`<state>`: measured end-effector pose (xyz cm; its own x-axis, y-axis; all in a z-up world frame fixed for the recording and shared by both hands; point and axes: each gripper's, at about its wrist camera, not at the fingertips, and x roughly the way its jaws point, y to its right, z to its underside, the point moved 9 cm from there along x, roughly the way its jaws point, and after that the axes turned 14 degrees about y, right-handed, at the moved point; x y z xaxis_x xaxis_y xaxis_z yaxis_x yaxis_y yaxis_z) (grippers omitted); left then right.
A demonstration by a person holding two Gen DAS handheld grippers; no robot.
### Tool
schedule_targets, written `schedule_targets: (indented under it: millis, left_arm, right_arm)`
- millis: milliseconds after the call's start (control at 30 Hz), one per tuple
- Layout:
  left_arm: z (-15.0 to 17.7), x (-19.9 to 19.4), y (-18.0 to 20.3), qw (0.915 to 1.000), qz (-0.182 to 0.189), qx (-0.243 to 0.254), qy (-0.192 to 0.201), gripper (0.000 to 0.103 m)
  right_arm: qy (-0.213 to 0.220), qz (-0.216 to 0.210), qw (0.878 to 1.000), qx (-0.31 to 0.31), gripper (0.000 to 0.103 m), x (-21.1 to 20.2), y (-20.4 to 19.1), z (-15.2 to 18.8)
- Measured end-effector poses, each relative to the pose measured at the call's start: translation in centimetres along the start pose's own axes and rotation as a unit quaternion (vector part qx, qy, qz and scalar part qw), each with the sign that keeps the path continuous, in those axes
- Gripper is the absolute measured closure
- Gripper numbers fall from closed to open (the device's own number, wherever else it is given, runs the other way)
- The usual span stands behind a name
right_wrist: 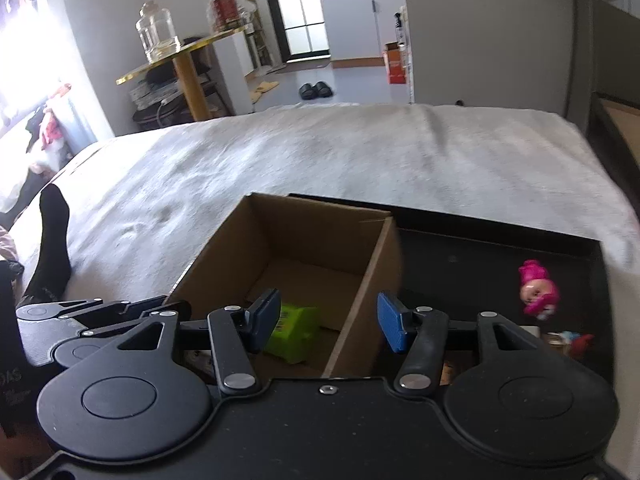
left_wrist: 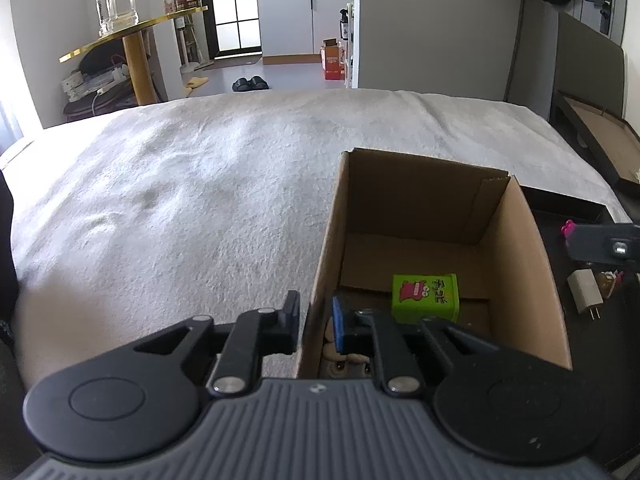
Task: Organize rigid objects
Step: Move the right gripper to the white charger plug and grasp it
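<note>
An open cardboard box (left_wrist: 520,248) stands on the bed and holds a green tin (left_wrist: 425,298) and a toy face, partly hidden by my fingers. My left gripper (left_wrist: 316,326) is shut on the box's left wall, one finger outside and one inside. My right gripper (right_wrist: 328,322) is open and empty above the box's right wall (right_wrist: 360,308), with the green tin (right_wrist: 294,334) behind its left finger. A black tray (right_wrist: 500,252) right of the box holds a pink doll (right_wrist: 538,288), a white charger plug (left_wrist: 585,290) and a small red toy (right_wrist: 580,344).
The bed is covered with a white blanket (left_wrist: 200,200). A leg in a black sock (right_wrist: 50,240) lies at the left. A gold side table (left_wrist: 132,40) with a jar stands beyond the bed. A dark shelf (left_wrist: 592,136) is at the right.
</note>
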<state>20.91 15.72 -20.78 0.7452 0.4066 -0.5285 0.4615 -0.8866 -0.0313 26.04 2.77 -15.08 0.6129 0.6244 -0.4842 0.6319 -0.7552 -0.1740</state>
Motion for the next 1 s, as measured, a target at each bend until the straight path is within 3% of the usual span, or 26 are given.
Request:
schedule_targets:
  millis: [33, 100, 400, 500, 700, 1000]
  left_arm:
    - [0.0, -0.1, -0.1, 1.0000, -0.001, -0.001, 0.001, 0.079]
    - [-0.1, -0.2, -0.2, 1.0000, -0.003, -0.001, 0.003, 0.062]
    - [-0.6, -0.8, 0.5, 0.9997, -0.006, 0.019, 0.013, 0.033]
    - [-0.6, -0.9, 0.6, 0.9995, -0.009, 0.028, 0.014, 0.027]
    - [-0.6, -0.9, 0.6, 0.9997, -0.006, 0.021, 0.010, 0.017]
    - [-0.4, -0.9, 1.0, 0.9995, -0.011, 0.029, 0.010, 0.014]
  right_arm:
    - [0.002, 0.005, 1.000, 0.001, 0.049, -0.4, 0.5, 0.0]
    - [0.003, 0.015, 1.000, 0.002, 0.048, -0.9, 1.3, 0.1]
    - [0.007, 0.064, 0.998, 0.010, 0.032, -2.9, 4.9, 1.0]
    - [0.009, 0.083, 0.996, 0.008, 0.024, -3.5, 6.1, 1.5]
    - [-0.001, 0.105, 0.994, 0.013, 0.024, -3.7, 7.9, 2.7]
    - [-0.012, 0.127, 0.991, 0.027, 0.024, -3.6, 10.0, 4.5]
